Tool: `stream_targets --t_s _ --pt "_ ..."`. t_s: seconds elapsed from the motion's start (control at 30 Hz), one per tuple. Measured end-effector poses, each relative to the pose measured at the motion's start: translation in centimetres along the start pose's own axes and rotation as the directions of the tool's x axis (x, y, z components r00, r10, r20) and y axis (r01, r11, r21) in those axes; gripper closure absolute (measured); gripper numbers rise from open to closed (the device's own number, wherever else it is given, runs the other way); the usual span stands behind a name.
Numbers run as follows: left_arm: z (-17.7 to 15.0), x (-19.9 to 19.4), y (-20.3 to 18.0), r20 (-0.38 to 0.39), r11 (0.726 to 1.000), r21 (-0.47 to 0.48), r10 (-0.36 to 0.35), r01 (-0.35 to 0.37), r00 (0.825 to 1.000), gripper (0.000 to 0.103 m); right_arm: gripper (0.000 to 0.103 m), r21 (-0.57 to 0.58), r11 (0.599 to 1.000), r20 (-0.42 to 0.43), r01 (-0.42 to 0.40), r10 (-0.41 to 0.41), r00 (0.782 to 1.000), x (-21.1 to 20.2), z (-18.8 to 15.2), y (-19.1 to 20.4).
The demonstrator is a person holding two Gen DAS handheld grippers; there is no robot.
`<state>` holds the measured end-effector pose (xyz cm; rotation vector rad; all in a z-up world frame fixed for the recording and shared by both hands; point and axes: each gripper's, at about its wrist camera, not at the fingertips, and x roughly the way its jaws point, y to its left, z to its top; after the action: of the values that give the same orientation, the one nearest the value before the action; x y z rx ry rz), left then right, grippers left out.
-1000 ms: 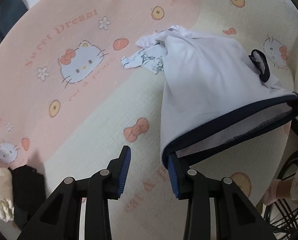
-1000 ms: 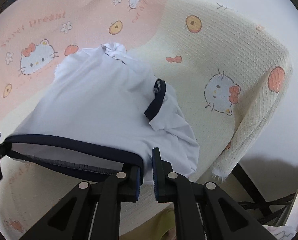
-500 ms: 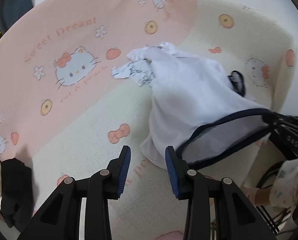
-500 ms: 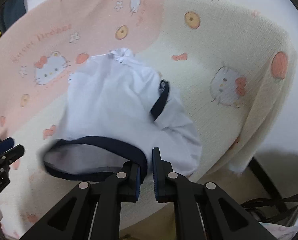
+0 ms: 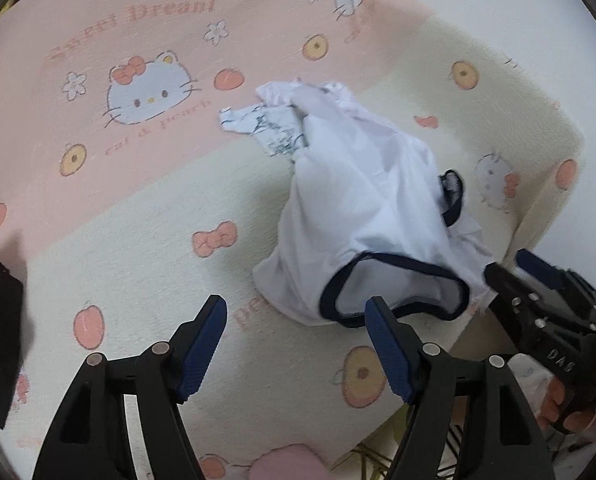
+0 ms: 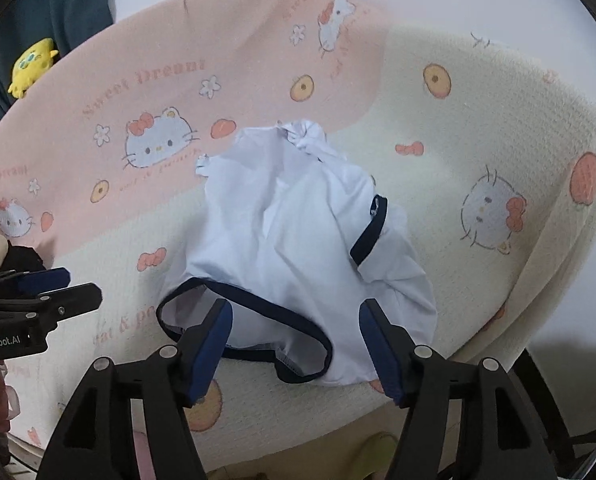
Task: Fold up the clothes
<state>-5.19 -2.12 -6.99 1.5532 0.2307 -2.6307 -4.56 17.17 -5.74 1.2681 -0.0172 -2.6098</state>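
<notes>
Home setting, likely a bedroom: cartoon-cat blanket [image 6: 258, 60] in pink and cream spread over a surface; yellow plush toy [image 6: 32, 65] far left.

Left gripper [image 5: 296, 326] and right gripper [image 6: 296, 328], both angled steeply downward. The jaws of each have just been opening and now stand wide, blue-padded fingers [image 5: 202, 344] apart, nothing pressed between them.

Soft, even indoor light (fisheye-warped, dark corners), slightly blurred throughout.
</notes>
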Motion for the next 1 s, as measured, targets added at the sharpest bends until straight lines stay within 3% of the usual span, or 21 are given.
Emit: stream_targets --t_s 0.33,0.47,0.63,0.77,1.0 --pt "1.4 2.7 2.9 -0.038 0.996 -0.094 0.003 -0.007 0.999 0.033 0.037 0.113 0.993 -0.009 -0.034 0.035 0.999 1.3 1.1 -2.5" --pt "2.3 4.5 3.8 -0.084 0.994 -0.108 -0.022 0.013 0.996 0.033 0.036 0.13 0.991 -0.021 -0.031 0.034 0.999 2.5 2.1 -3.0" --pt "3.6 5.6 4.5 -0.083 0.995 -0.1 -0.03 0.021 0.996 0.033 0.035 0.197 0.98 -0.063 -0.031 0.044 0.997 4.6 2.6 -4.0" --pt "4.3 6.5 5.6 -0.085 0.992 -0.122 -0.047 0.036 0.995 0.033 0.035 0.276 0.958 -0.068 -0.084 0.106 0.992 5.7 2.6 -4.3" --pt "4.3 8.2 6.9 -0.115 0.981 -0.171 -0.114 0.093 0.987 0.033 0.035 0.266 0.952 -0.057 -0.149 0.17 0.984 6.6 3.2 -2.2"
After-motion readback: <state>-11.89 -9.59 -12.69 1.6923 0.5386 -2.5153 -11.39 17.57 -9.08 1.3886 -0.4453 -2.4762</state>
